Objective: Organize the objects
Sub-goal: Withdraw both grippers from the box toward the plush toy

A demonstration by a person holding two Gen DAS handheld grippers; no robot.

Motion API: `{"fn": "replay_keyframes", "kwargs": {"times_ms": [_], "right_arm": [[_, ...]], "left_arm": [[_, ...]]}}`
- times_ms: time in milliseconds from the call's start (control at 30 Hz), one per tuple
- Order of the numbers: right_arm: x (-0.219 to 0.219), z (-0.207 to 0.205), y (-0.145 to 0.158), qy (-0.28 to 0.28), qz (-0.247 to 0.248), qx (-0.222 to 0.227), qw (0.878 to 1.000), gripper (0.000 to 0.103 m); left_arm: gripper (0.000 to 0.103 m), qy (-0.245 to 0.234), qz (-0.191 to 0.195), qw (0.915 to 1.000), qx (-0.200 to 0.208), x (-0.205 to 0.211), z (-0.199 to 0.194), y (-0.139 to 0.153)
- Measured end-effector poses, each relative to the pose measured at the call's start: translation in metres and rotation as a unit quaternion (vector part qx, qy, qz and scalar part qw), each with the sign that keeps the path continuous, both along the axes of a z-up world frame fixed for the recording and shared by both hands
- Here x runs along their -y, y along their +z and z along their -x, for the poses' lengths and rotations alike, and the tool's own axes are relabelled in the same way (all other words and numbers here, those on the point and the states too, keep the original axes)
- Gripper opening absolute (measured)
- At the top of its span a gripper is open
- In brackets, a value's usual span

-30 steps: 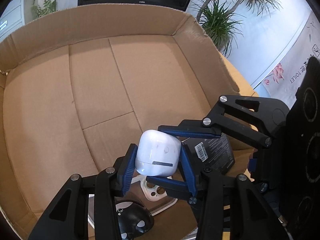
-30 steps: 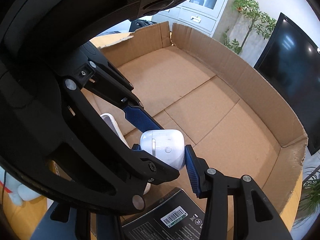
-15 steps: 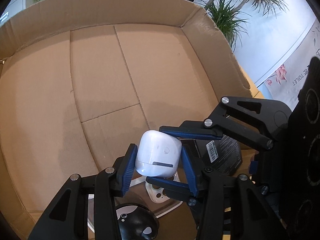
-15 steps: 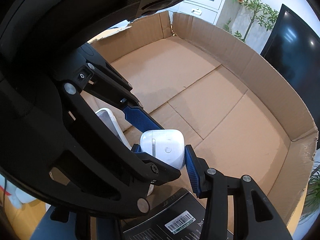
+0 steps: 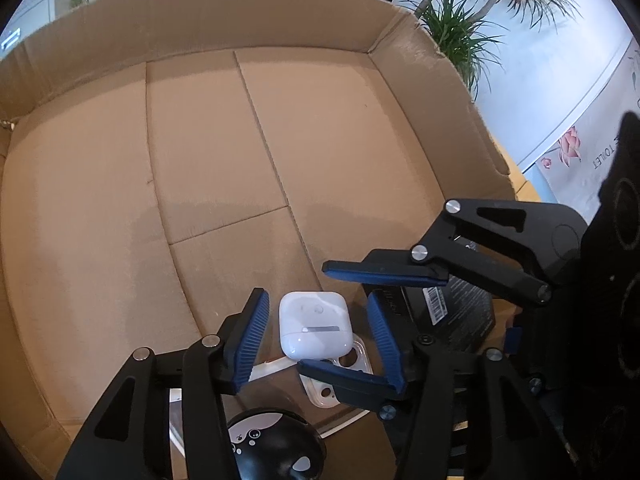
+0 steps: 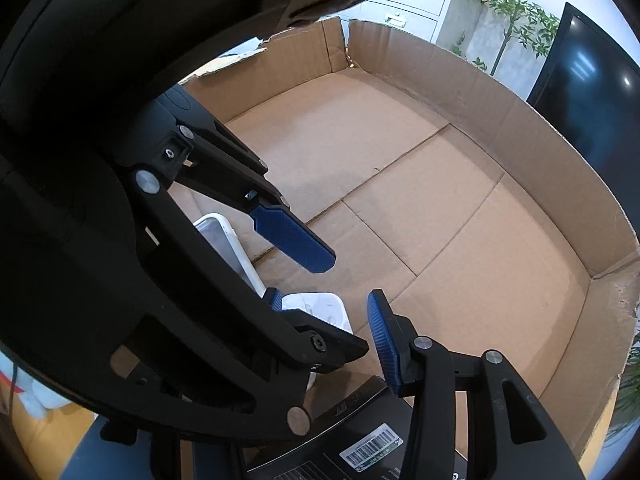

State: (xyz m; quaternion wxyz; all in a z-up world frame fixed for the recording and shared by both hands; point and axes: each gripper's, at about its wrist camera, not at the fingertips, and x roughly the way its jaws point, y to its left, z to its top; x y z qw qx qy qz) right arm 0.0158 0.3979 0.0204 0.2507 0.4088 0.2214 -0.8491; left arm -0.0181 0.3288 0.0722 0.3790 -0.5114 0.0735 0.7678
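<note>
**Observer:** What have you got on the left wrist camera?

**Operator:** I'm looking down into the cardboard box (image 5: 224, 152). My left gripper (image 5: 316, 328) has just been opening, and the white earbud case (image 5: 315, 324) sits between its blue pads (image 5: 250, 342) with a gap on both sides, so the grip is released. The case rests at the near edge of the box floor, lying partly on a clear phone case (image 5: 340, 376).

**Observer:** And the right side?

**Operator:** My right gripper (image 6: 326, 308) comes in crosswise from the right. In the left view its two blue fingers (image 5: 380, 274) lie above and below the earbud case, clear of it. From the right wrist camera I see only the top of the earbud case (image 6: 320, 308), low between the pads; the near pad (image 6: 382, 340) stands apart from it, and the left gripper's black frame hides the other side. I read the right gripper as standing open, grasping nothing.

**Observer:** Anything else nearby?

**Operator:** A black carton with a barcode label (image 5: 460, 312) lies just right of the earbud case, under the right gripper's linkage. A round black object with white markings (image 5: 272, 448) sits at the bottom of the left view, near my left gripper's frame. In the right view a white phone case (image 6: 224, 248) lies to the left, partly hidden.
</note>
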Motion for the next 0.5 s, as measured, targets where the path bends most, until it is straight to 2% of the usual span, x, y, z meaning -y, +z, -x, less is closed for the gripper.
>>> {"fn": "replay_keyframes", "kwargs": {"times_ms": [67, 133, 233, 333, 467, 500], "right_arm": [[-0.001, -0.003, 0.002, -0.005, 0.001, -0.001, 1.0, 0.046], [-0.002, -0.004, 0.006, -0.011, 0.009, -0.005, 1.0, 0.056], [-0.006, -0.016, 0.017, -0.025, 0.03, -0.019, 0.999, 0.073], [-0.013, -0.038, 0.031, -0.045, 0.071, -0.045, 0.995, 0.084], [-0.021, -0.08, 0.053, -0.065, 0.111, -0.077, 0.989, 0.088], [-0.023, -0.088, 0.058, -0.068, 0.119, -0.083, 0.987, 0.092]], "left_arm": [[0.064, 0.007, 0.0, 0.9999, -0.012, 0.002, -0.002, 0.005], [0.079, 0.02, -0.008, 0.9994, -0.027, 0.007, -0.006, 0.013], [0.079, 0.034, -0.018, 0.9988, -0.032, 0.012, -0.009, 0.026], [0.08, 0.047, -0.028, 0.9977, -0.04, 0.018, -0.019, 0.044], [0.083, 0.071, -0.055, 0.9933, -0.073, 0.037, -0.048, 0.076], [0.083, 0.077, -0.063, 0.992, -0.078, 0.041, -0.055, 0.083]]}}
